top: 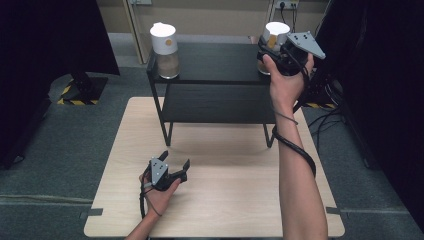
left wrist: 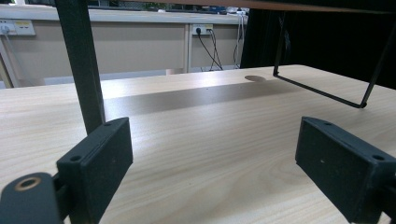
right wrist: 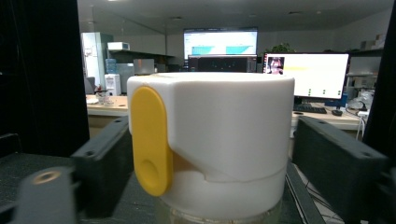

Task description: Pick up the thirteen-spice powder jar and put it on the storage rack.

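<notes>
- The left gripper (top: 173, 168) has its jaws spread wide with nothing between them — it rests low over the near part of the wooden table (top: 225, 200), just short of the black shelf's (top: 215, 62) left leg (left wrist: 81, 65).
- On the shelf's far left corner stands a jar with a white lid (top: 164, 42), well apart from both grippers.
- The right gripper (top: 272, 47) is up at the shelf's far right corner, jaws parted on either side of a second white-lidded jar (right wrist: 215, 140) — its yellow tab (right wrist: 148, 140) faces the left jaw. Small gaps show on both sides; the jaws are not yet clamped.
</notes>
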A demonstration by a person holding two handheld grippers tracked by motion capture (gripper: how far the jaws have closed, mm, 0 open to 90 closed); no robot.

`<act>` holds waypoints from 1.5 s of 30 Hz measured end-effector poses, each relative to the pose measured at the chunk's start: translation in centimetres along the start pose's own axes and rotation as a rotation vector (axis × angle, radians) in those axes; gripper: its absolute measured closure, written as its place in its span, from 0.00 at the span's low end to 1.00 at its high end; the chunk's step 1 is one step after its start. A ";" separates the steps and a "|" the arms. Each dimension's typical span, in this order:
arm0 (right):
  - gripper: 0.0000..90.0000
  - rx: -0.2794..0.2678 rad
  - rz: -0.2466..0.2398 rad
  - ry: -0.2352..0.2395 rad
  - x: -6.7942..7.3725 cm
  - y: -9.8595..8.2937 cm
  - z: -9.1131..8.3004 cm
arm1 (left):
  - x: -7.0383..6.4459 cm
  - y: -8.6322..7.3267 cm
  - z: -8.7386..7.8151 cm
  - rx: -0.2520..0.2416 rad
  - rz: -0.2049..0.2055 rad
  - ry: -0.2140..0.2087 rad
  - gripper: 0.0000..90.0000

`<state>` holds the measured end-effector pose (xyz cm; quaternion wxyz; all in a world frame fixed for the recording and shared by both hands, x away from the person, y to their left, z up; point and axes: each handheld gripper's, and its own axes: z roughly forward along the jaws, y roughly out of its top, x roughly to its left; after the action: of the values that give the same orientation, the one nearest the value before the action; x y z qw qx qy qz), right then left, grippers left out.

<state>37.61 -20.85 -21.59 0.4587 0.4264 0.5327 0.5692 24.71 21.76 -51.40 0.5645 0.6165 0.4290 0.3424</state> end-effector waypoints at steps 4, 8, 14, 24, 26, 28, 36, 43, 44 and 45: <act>0.09 0.011 0.008 0.005 -0.2 0.1 -0.5 | 0.0 0.0 0.0 0.000 0.000 0.000 0.12; 0.09 0.018 0.012 0.025 -0.6 0.2 -1.1 | 0.0 0.0 0.0 0.001 -0.001 0.000 0.12; 0.08 0.024 0.026 0.069 -1.2 0.1 -2.3 | 0.0 0.0 0.0 0.000 0.000 0.001 0.12; 0.08 0.040 0.012 0.105 -1.3 -0.4 -4.5 | -0.1 0.0 0.0 0.001 0.002 0.003 0.12; 0.07 0.042 0.011 0.107 -1.2 -0.5 -4.8 | -0.1 0.0 0.0 0.001 0.004 0.003 0.12; 0.07 0.043 0.010 0.114 -1.1 -0.7 -5.0 | -0.1 0.0 0.0 0.000 0.004 0.004 0.12; 0.07 0.051 0.000 0.126 -0.7 -1.4 -6.1 | -0.1 0.0 0.0 0.000 0.004 0.004 0.12; 0.07 0.060 -0.001 0.132 -0.7 -2.5 -6.8 | -0.1 0.0 0.0 0.000 0.005 0.005 0.12; 0.07 0.061 -0.004 0.133 -0.7 -2.7 -6.9 | -0.1 0.0 0.0 0.000 0.005 0.006 0.12; 0.07 0.063 -0.002 0.134 -0.7 -2.8 -7.0 | -0.1 0.0 0.0 -0.001 0.005 0.006 0.12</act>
<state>31.15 -23.02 -24.89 0.4087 0.4009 0.5802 0.5793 24.64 21.64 -51.40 0.5624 0.6164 0.4290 0.3459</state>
